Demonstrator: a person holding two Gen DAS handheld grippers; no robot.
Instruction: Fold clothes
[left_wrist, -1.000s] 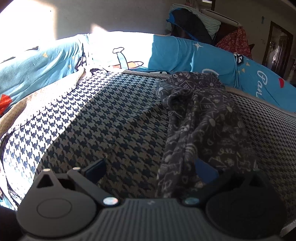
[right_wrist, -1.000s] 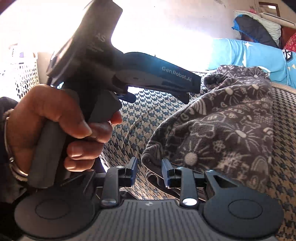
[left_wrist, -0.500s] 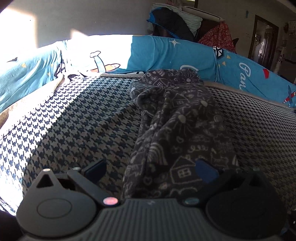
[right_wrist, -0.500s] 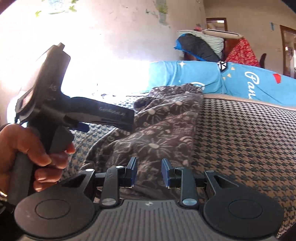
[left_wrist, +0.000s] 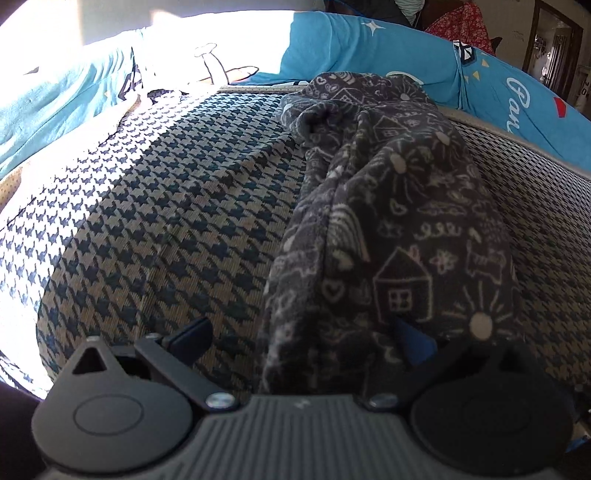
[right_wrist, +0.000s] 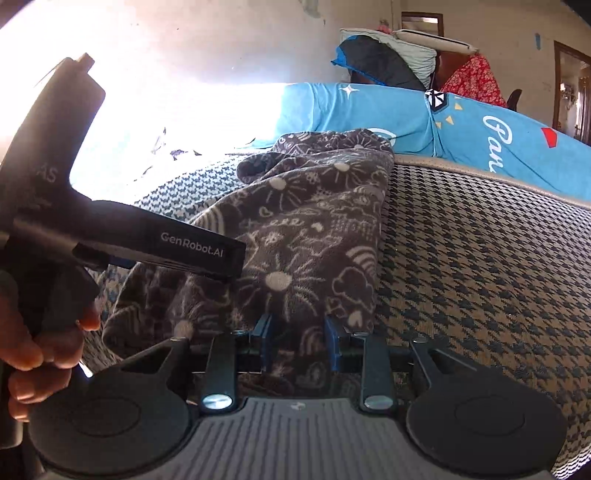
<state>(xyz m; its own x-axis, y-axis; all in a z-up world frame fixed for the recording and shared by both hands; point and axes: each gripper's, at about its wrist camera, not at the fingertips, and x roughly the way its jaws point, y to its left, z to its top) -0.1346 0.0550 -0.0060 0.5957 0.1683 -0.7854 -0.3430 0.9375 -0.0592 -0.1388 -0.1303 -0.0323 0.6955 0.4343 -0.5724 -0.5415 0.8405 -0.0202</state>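
A dark grey garment (left_wrist: 399, 206) printed with white doodles lies lengthwise on a houndstooth cover (left_wrist: 166, 221). My left gripper (left_wrist: 301, 338) stands open, low over the garment's near end. Cloth lies by its right finger, and its left finger hangs over bare cover. In the right wrist view the same garment (right_wrist: 314, 229) runs away from me. My right gripper (right_wrist: 298, 339) is shut on its near edge, with fabric bunched between the blue pads. A hand (right_wrist: 33, 354) holds the left tool, whose black finger (right_wrist: 199, 247) reaches over the garment's left side.
Blue printed bedding (left_wrist: 369, 48) rises along the far edge of the cover. Behind it is a heap of pillows and clothes (right_wrist: 388, 62) with red cloth (right_wrist: 476, 77) and a doorway (right_wrist: 569, 85). Bright sunlight washes out the far left. Bare cover (right_wrist: 480, 258) stretches right of the garment.
The left gripper dipped toward the garment's near end, which now lies between its fingers. The right view swung right, and the garment went from lifted and bunched to stretched out flat.
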